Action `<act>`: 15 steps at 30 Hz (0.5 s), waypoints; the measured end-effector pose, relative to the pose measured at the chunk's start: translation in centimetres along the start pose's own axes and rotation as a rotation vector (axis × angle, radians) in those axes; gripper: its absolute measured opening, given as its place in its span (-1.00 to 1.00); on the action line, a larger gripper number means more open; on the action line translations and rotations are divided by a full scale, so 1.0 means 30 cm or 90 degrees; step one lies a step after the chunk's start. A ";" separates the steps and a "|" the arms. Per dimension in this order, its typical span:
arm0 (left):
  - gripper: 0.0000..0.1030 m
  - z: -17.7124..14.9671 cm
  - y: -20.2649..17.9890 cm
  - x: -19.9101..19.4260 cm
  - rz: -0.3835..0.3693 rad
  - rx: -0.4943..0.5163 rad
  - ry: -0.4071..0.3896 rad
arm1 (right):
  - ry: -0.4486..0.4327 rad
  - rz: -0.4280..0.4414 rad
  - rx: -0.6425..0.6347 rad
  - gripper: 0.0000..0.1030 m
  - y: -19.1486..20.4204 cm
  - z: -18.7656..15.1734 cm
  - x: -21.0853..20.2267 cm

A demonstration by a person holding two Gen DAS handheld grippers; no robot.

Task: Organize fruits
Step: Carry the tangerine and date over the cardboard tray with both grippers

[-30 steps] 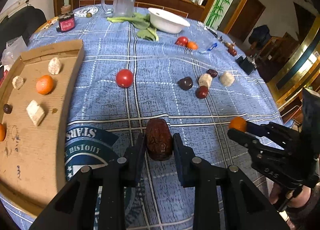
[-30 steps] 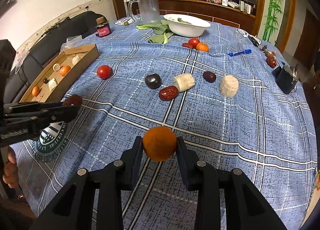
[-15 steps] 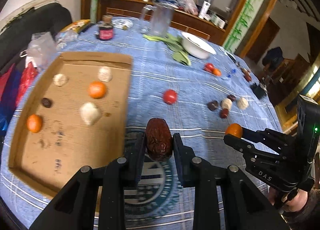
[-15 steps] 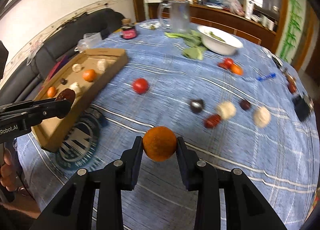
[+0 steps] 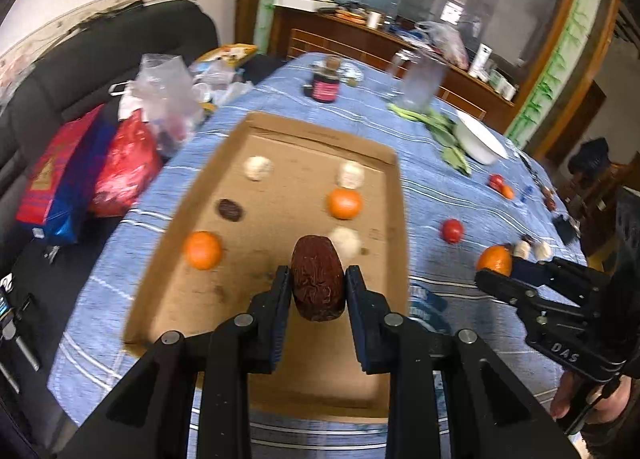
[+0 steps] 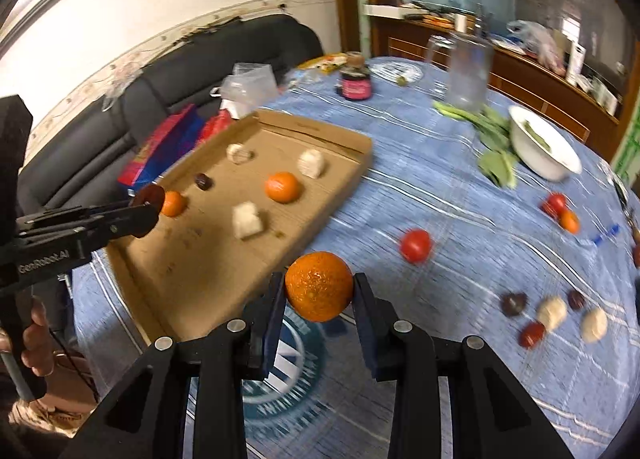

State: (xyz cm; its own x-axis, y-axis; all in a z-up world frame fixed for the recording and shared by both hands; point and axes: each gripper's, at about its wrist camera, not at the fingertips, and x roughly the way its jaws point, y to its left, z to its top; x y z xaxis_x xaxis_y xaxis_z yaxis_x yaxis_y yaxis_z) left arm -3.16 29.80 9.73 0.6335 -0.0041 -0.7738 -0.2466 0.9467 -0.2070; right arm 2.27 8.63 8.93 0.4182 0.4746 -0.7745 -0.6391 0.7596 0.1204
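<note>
My left gripper is shut on a dark red date and holds it above the near part of the cardboard tray. The tray holds two oranges, a dark date and several white pieces. My right gripper is shut on an orange, above the blue tablecloth just right of the tray. The right gripper also shows in the left wrist view, and the left gripper in the right wrist view.
A red tomato, dates and white pieces lie loose on the cloth to the right. A white bowl, greens, a glass jug and a jar stand at the back. Bags sit left of the table.
Both grippers have swung left toward the tray. My left gripper with the date is now over the tray; my right gripper with the orange is now close to the tray's right edge.
</note>
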 end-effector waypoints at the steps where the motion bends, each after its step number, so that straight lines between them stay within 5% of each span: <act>1: -0.49 -0.001 0.021 -0.001 0.006 -0.004 -0.001 | 0.000 0.006 -0.007 -0.29 0.021 0.016 0.011; 15: -0.48 -0.047 0.202 0.069 0.049 -0.048 0.033 | 0.043 0.070 -0.062 -0.29 0.208 0.082 0.193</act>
State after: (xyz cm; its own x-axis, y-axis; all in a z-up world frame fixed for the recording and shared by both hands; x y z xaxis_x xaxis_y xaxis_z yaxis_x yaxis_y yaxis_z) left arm -4.37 35.07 6.04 0.5725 0.0484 -0.8185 -0.3485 0.9179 -0.1895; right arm 2.29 17.20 6.74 0.2992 0.5191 -0.8006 -0.7394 0.6565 0.1493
